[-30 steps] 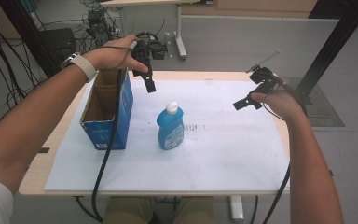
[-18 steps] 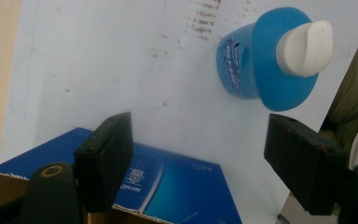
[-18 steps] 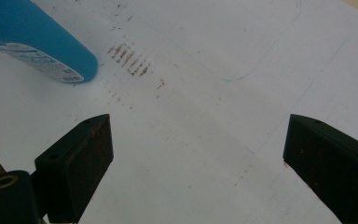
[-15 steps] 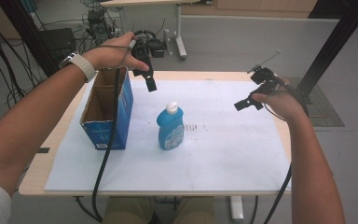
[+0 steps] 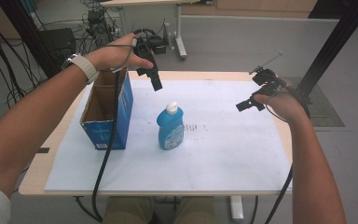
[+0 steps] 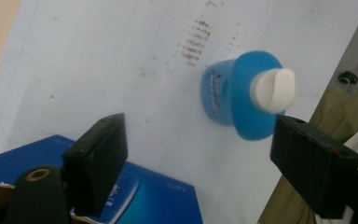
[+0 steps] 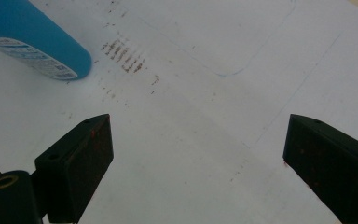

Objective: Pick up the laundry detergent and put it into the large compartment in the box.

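My left gripper (image 5: 154, 84) hangs in the air off an outstretched left forearm (image 5: 37, 116), pointing down; its jaws have just been opening and stand wide with nothing between them. My right gripper (image 5: 244, 105) hovers at the far right, jaws spread apart, empty too.

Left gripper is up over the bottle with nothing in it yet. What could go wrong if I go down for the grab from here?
1. The blue bottle stands upright, narrowing to its white cap; an off-centre approach by the open left gripper might tip it.
2. The open cardboard box stands close beside the bottle; the trailing cable hangs along its side and could drag on it.
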The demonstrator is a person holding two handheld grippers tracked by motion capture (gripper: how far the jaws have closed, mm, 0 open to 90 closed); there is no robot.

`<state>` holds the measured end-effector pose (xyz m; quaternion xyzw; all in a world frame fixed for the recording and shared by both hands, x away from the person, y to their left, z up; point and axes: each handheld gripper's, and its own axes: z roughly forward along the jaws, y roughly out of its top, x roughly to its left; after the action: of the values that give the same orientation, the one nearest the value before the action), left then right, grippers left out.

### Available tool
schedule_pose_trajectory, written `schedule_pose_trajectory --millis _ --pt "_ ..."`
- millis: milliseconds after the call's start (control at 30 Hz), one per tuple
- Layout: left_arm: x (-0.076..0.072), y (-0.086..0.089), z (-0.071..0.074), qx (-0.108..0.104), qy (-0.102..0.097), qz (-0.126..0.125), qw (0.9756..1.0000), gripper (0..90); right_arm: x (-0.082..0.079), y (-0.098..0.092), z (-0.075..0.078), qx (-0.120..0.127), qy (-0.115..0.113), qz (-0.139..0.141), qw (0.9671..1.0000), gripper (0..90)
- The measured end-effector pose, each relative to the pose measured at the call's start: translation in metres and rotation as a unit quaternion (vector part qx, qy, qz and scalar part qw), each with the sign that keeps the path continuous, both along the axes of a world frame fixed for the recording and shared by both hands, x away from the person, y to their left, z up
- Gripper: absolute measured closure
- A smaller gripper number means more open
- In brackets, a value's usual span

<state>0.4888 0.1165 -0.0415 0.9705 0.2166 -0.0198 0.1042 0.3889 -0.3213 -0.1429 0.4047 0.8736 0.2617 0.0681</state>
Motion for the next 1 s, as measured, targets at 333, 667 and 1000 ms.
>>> schedule_pose_trajectory --millis 333,667,1000 --pt "-0.001 -0.011 0.0 0.016 0.017 0.041 0.9989 5.8 0.001 0.004 0.0 -0.002 -0.002 0.002 1.0 8.1" --pt "-0.007 -0.022 -0.001 0.026 0.034 0.06 0.9973 5.4 -0.001 0.001 -0.002 -0.002 0.0 -0.002 1.0 8.1" --pt "-0.017 -0.035 -0.003 0.034 0.031 0.073 0.9963 7.3 -0.005 0.0 -0.001 -0.002 -0.001 -0.003 1.0 8.6"
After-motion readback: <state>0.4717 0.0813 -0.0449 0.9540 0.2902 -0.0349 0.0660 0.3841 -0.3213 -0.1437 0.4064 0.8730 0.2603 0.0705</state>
